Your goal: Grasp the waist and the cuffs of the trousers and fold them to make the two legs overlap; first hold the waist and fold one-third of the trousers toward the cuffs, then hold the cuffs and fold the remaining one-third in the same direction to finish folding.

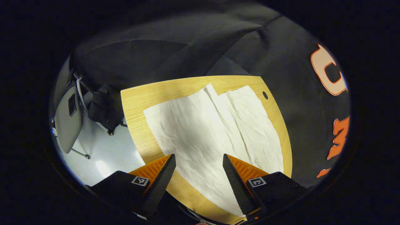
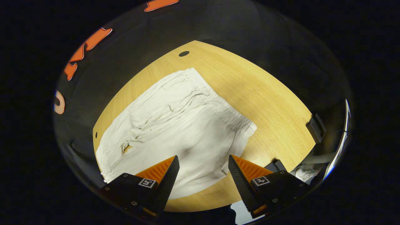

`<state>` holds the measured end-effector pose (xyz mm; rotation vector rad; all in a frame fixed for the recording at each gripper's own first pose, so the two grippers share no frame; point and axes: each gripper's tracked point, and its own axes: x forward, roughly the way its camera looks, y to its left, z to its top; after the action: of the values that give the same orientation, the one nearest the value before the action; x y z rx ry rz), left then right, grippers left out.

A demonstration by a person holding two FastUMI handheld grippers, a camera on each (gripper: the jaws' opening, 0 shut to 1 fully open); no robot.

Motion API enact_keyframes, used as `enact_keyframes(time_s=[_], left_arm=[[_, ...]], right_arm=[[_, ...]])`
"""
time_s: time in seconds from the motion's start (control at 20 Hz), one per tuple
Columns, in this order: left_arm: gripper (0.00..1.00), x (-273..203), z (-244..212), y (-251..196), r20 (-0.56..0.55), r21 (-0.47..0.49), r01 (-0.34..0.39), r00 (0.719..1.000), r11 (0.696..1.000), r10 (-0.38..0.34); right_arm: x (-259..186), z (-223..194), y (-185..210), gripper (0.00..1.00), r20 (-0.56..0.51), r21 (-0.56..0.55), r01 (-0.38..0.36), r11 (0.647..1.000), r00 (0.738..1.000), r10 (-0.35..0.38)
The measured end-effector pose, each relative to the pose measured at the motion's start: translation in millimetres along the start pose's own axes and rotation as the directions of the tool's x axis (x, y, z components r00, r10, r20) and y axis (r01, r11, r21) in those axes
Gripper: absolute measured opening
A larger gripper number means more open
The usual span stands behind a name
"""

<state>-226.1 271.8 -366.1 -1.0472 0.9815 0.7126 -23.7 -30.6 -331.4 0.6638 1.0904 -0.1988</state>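
Trousers (image 1: 215,131) lie flat and unfolded on the wooden table (image 1: 137,103), pale cream fabric, creased all over. Left gripper view looks down the two legs, side by side with a seam line between them, cuffs at the far table edge. Right gripper view shows the same trousers (image 2: 175,131) from the waist end: gathered elastic waistband (image 2: 231,117) with drawstring (image 2: 184,98) lying loose across the fabric.

Left gripper (image 1: 199,162): fingers spread wide, nothing between them, above the cloth; contact can't be judged. Right gripper (image 2: 203,162): likewise wide open, holding nothing, over the hip area near the table's (image 2: 268,100) front edge.

Cable hole (image 1: 265,95) in the tabletop near the far cuff. Grey chair (image 1: 67,120) stands on the light floor (image 1: 109,153) beside the table.
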Motion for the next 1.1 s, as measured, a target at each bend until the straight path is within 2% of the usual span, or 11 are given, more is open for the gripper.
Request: enact_keyframes(time_s=[0.3,0.5,0.6,0.8,0.95,1.05,1.1], left_arm=[[0.99,23,-12,36,-0.059,-0.052,-0.033,0.998,0.998,0.03],[0.94,29,4,29,-0.035,-0.057,0.042,0.998,0.997,-0.044],[0.96,33,11,21,-0.023,-0.044,0.065,0.998,0.997,-0.066],[0.93,48,25,1,0.023,-0.032,0.14,0.99,0.99,-0.139],[0.83,58,32,-11,0.036,-0.054,0.179,0.983,0.982,-0.178],[0.7,65,32,-12,0.028,-0.052,0.178,0.984,0.983,-0.177],[0.51,67,32,-11,0.024,-0.053,0.169,0.986,0.984,-0.168]], right_arm=[[14,-9,-11,0.95,-0.032,0.066,0.017,0.998,0.999,-0.015],[21,-10,-17,0.96,-0.038,0.101,0.02,0.995,0.999,-0.016],[25,-10,-20,0.96,-0.04,0.123,0.023,0.992,0.999,-0.018],[32,-7,-25,0.96,-0.028,0.169,0.015,0.985,1.0,-0.01],[35,-5,-32,0.95,-0.017,0.206,0.007,0.978,1.0,-0.004],[38,-3,-38,0.95,-0.006,0.225,0.008,0.974,1.0,-0.007],[41,-3,-39,0.92,-0.006,0.23,0.008,0.973,1.0,-0.007]])
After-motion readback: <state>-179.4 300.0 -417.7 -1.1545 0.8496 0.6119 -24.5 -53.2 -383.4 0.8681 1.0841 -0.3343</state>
